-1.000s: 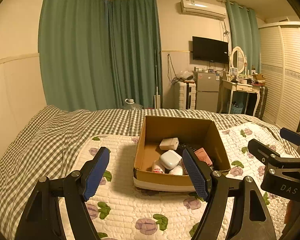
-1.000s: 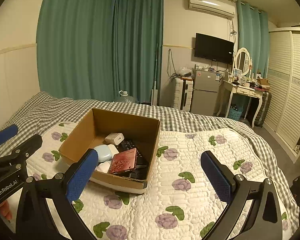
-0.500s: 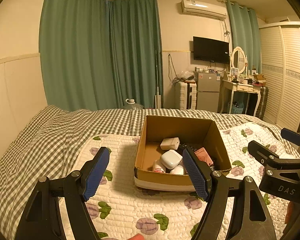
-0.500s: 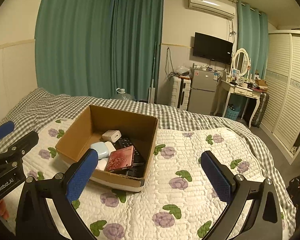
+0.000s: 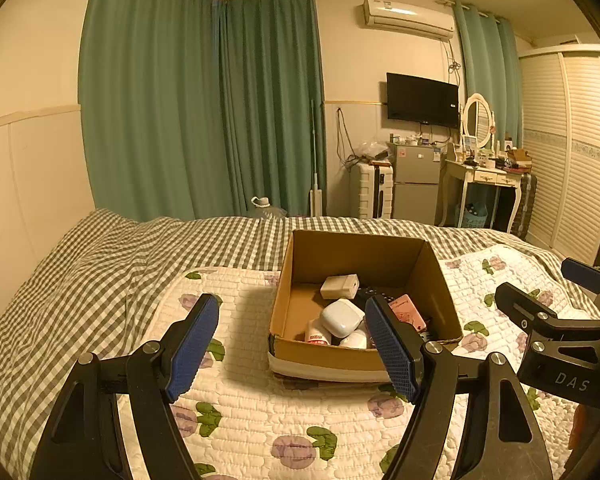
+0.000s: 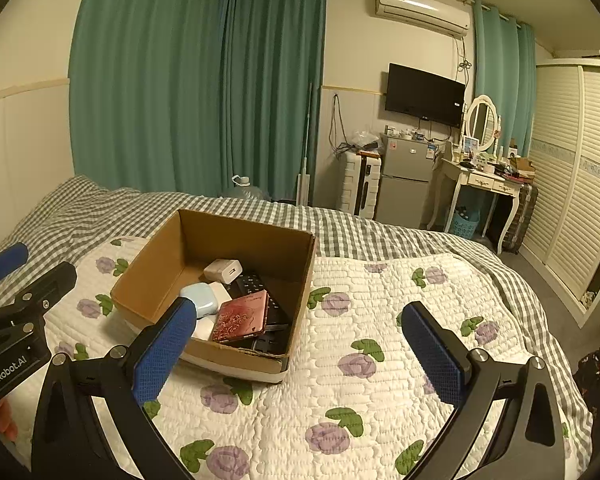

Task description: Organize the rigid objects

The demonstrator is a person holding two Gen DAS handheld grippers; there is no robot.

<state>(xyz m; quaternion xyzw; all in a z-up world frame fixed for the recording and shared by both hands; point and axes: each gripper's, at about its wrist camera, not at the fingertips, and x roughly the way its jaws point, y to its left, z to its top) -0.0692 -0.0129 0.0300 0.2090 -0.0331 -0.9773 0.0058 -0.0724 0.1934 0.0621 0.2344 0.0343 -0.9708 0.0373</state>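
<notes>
An open cardboard box [image 5: 436, 280] [image 6: 156, 268] sits on the quilted bed cover. Inside lie a white charger block [image 5: 339, 286] [image 6: 223, 271], a white earbud case [image 5: 342, 317], a pale blue case [image 6: 199, 297], a small white bottle with a red label [image 5: 318, 335], a black remote [image 6: 252, 282] and a red patterned case [image 6: 242, 316]. My left gripper [image 5: 292, 346] hovers open in front of the box, empty. My right gripper [image 6: 300, 350] is open and empty too, over the box's right front corner. Each gripper shows at the edge of the other's view.
The flowered quilt [image 6: 372, 360] lies over a checked sheet [image 5: 80, 280]. Beyond the bed are green curtains, a water jug [image 5: 266, 210], a white suitcase [image 5: 372, 192], a small fridge [image 5: 416, 182], a dressing table [image 5: 488, 178] and a louvred wardrobe [image 6: 572, 184].
Both grippers have drifted slightly back and up from the box. They stay open and the box's contents have not moved.
</notes>
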